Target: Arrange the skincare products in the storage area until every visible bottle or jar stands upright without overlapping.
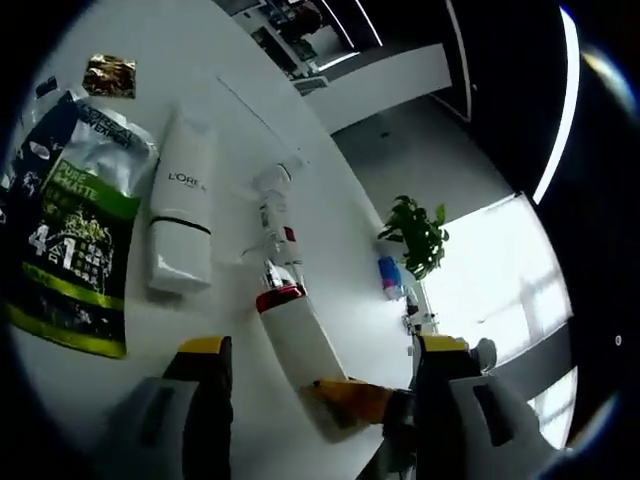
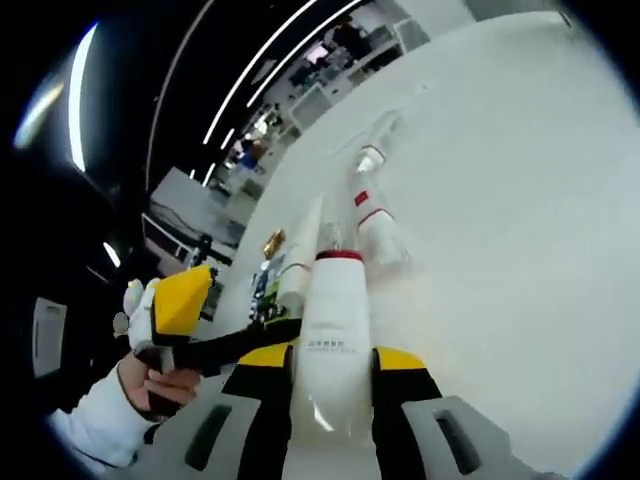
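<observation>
Gripping the white bottle point(image 2: 335, 330) firmly, the right gripper point(image 2: 330, 400) holds it low over the counter point(image 2: 520, 200). The left gripper point(image 1: 320, 400) stands released just beside it. Set it upright, clear of the tube point(image 1: 182, 215) and spray bottle point(image 1: 277, 225).

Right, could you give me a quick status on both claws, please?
Right claw shut on white bottle. Left claw open, empty. White tube lying flat; spray bottle lies just ahead.
</observation>
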`<state>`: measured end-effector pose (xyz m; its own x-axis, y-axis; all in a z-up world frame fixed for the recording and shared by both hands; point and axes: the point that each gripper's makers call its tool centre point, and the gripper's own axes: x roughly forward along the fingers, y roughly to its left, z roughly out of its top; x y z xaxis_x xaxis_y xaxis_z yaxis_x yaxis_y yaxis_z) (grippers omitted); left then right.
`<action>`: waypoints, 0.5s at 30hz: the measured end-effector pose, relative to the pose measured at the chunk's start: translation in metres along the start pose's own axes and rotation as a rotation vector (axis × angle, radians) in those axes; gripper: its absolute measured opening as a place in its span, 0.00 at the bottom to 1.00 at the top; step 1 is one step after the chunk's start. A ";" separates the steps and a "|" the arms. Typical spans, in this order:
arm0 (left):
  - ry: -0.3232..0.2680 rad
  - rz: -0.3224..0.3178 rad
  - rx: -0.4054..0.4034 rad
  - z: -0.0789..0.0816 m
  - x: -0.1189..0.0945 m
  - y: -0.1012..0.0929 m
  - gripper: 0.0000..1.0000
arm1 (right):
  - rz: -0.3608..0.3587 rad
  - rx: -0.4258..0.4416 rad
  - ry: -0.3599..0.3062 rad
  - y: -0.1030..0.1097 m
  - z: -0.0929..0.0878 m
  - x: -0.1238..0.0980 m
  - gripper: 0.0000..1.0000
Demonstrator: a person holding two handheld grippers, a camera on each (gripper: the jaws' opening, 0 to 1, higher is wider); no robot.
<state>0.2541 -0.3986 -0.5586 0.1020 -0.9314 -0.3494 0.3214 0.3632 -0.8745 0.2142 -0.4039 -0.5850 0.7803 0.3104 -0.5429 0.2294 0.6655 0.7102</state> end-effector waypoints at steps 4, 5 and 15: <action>-0.016 0.022 -0.019 0.001 0.005 0.006 0.54 | 0.019 0.029 -0.009 0.000 0.000 -0.002 0.22; -0.016 0.031 -0.030 0.000 0.005 0.007 0.53 | 0.021 0.033 -0.009 0.000 0.000 -0.002 0.22; -0.023 0.074 -0.097 -0.005 0.014 0.019 0.45 | 0.044 0.037 -0.001 0.000 -0.005 -0.003 0.22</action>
<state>0.2570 -0.4043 -0.5822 0.1436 -0.9018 -0.4077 0.2201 0.4307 -0.8752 0.2086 -0.4015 -0.5860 0.7905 0.3385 -0.5104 0.2161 0.6256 0.7496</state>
